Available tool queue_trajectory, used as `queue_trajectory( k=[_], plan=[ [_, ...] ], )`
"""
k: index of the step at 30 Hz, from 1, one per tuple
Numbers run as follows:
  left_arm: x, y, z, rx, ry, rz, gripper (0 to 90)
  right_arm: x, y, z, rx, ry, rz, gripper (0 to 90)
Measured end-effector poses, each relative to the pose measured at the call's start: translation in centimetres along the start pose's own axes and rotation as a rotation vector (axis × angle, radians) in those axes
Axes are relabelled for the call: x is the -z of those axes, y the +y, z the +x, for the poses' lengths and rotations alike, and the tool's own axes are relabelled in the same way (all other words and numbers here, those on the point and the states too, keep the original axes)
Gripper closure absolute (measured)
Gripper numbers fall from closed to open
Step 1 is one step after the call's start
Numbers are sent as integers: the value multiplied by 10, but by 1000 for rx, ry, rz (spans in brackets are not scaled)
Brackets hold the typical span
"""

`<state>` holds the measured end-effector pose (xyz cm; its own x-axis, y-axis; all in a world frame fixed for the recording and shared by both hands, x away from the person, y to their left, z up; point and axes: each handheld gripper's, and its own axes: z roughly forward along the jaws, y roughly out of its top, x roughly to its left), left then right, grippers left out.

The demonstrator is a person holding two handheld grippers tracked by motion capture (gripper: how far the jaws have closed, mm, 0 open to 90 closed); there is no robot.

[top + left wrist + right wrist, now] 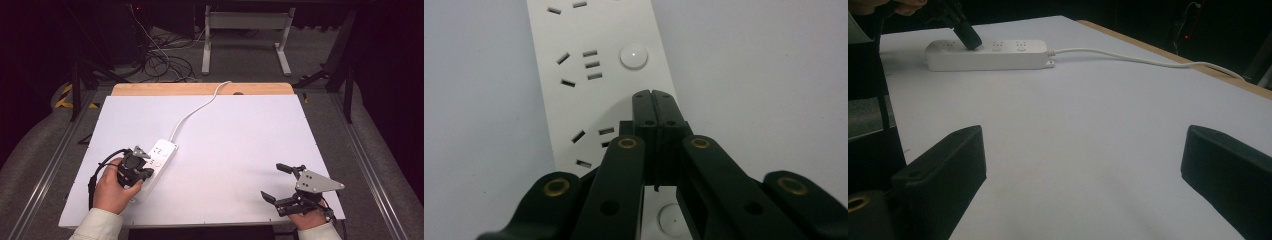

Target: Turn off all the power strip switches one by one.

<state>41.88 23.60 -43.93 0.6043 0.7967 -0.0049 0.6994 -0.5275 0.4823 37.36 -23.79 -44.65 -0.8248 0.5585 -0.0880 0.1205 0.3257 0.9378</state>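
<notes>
A white power strip [161, 159] lies on the left part of the white table [225, 140], and its white cable [196, 111] runs to the far edge. My left gripper [141, 172] points down at the strip's near half. Its jaws are shut together with nothing between them. In the left gripper view my left gripper [654, 96] has its tips on the strip [599, 75], below a round white button [633, 55]. My right gripper [275, 182] rests open near the front right edge, holding nothing. The right gripper view shows the strip [998, 55] far off, with the left gripper [967, 36] touching it.
Wooden table edge [200, 89] shows at the back. Beyond it are loose black cables [160, 60] on the floor and a white table frame [245, 30]. A second round button [671, 218] sits under my left jaws. Several socket slots [591, 64] line the strip.
</notes>
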Motion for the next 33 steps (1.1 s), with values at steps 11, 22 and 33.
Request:
queue_trajectory(
  k=[11,22,33],
  plan=[
    [0,-1,0,18,-5,-5,900,0,0,1,1,2,1,47],
    [-2,-1,-2,29,16,-11,900,0,0,1,4,2,3,47],
    [26,1,-10,18,43,-148,900,0,0,0,2,0,4,46]
  ],
)
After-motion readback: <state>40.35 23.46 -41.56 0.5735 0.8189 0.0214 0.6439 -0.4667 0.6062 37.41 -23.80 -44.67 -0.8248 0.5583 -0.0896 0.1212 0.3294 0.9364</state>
